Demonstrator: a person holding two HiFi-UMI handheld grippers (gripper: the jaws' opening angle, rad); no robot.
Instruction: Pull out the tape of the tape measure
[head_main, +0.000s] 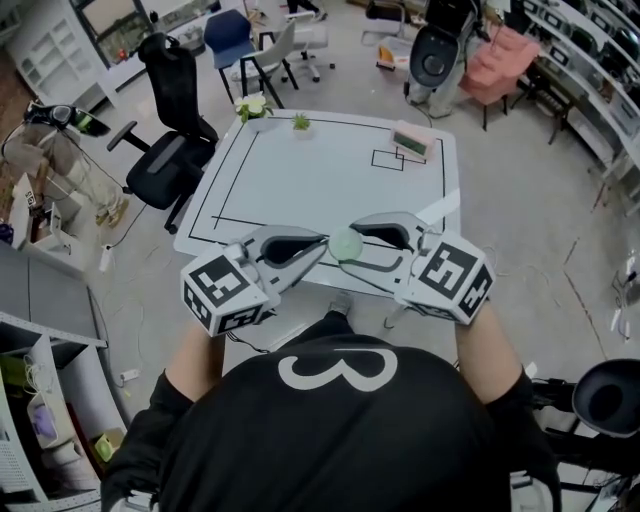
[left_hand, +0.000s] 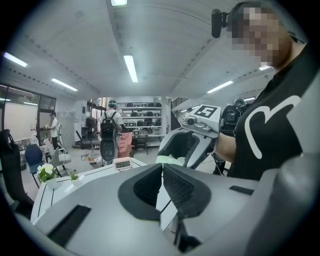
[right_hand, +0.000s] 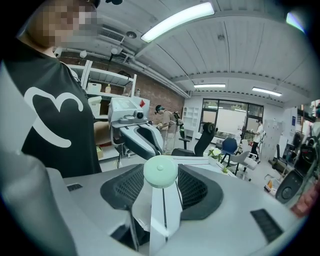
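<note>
Holding the pale green tape measure (right_hand: 160, 171) clenched in our right tool (head_main: 356, 246), up over the near edge of the white counter (head_main: 320, 170). Our left tool (head_main: 318, 246) is pinched fully closed right beside it (can't tell if it's nipping anything).

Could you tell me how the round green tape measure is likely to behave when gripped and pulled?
The tape measure looks small, so probably light. Its smooth round case may swivel or slip between the right tongs when tugged. Being disc-shaped, it would likely roll if dropped on edge.
</note>
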